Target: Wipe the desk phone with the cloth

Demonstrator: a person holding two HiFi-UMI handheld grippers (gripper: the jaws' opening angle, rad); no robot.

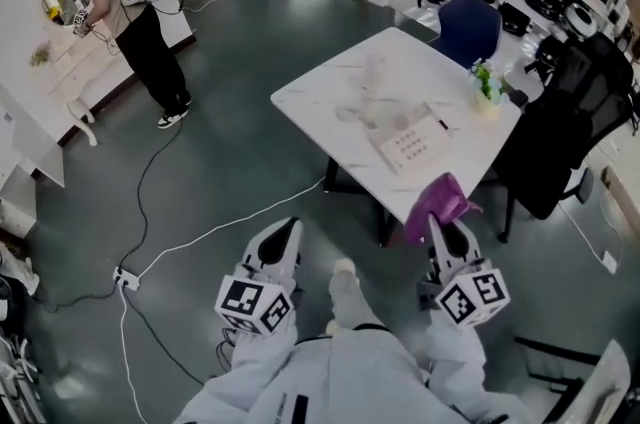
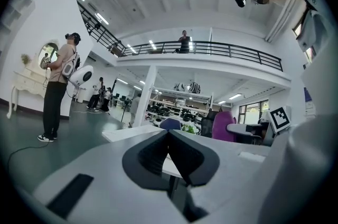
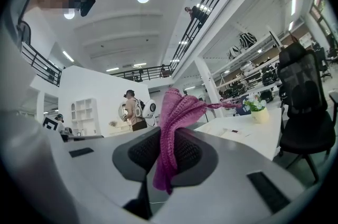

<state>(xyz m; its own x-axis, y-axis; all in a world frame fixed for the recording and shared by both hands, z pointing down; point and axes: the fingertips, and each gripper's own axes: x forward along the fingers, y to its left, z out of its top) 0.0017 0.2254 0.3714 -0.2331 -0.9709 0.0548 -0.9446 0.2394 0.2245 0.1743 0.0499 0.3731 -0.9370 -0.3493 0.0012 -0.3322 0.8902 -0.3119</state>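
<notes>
A white desk phone (image 1: 408, 146) lies near the front right of the white table (image 1: 330, 87). My right gripper (image 1: 437, 226) is shut on a purple knitted cloth (image 1: 438, 203), held just short of the table's near edge; the cloth (image 3: 174, 122) sticks up and hangs down between the jaws in the right gripper view. My left gripper (image 1: 285, 234) is shut with nothing in it, low over the floor, left of the table. In the left gripper view the shut gripper (image 2: 169, 138) points at the table's edge (image 2: 127, 132).
A small potted plant (image 1: 487, 87) stands at the table's right edge. A black office chair (image 1: 565, 127) and a blue chair (image 1: 467, 27) sit beside the table. White cables (image 1: 190, 240) cross the grey floor. A person (image 1: 130, 12) stands at the far left.
</notes>
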